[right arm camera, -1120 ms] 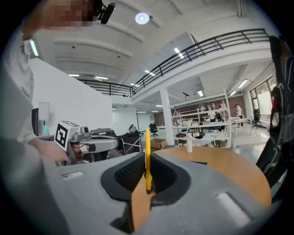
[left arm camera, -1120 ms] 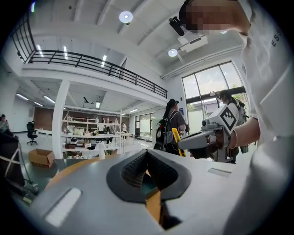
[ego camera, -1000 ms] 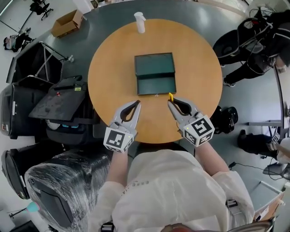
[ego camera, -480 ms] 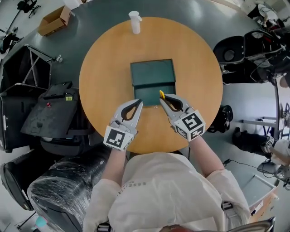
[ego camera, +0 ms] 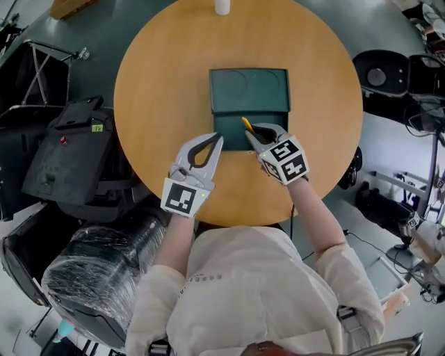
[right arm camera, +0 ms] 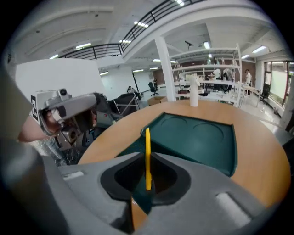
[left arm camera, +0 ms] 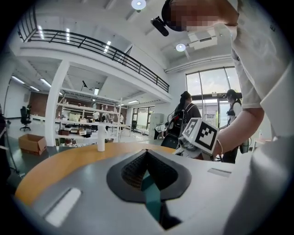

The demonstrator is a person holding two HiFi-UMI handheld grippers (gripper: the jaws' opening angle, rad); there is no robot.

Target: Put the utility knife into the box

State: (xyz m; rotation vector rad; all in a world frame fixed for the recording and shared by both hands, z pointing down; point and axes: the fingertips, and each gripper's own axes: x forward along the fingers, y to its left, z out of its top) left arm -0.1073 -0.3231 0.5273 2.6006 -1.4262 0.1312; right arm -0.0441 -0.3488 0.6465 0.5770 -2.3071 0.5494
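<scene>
Tool: the utility knife (ego camera: 245,124) is thin and yellow.
Where the tool is: it is held in my right gripper (ego camera: 250,129) and sticks out past the jaw tips, toward the far side. It is over the near half of the box (ego camera: 250,94). I cannot tell if it touches the box.
Right gripper: its jaws are clamped on the utility knife. In the right gripper view the utility knife stands on its thin edge, straight up between the pads. This gripper tips down toward the box.
Other hand: my left gripper (ego camera: 218,138) has its jaws pressed together at the tips, with nothing held. It is just left of my right gripper. Its tips are at the near left corner of the box. In the left gripper view I see green through the small gap behind the tips.
Box: it is dark green and lies open in the middle of the table (ego camera: 160,76). The far half has two round dents. The near half is the one under the utility knife.
Table: round, light brown wood.
Far edge: a white bottle (ego camera: 222,6) stands there, well apart from the box.
Left of the table: a black case (ego camera: 69,153), and nearer to me a black chair (ego camera: 90,271) wrapped in clear plastic.
Me: I wear a white top (ego camera: 257,292) and stand at the near edge of the table.
</scene>
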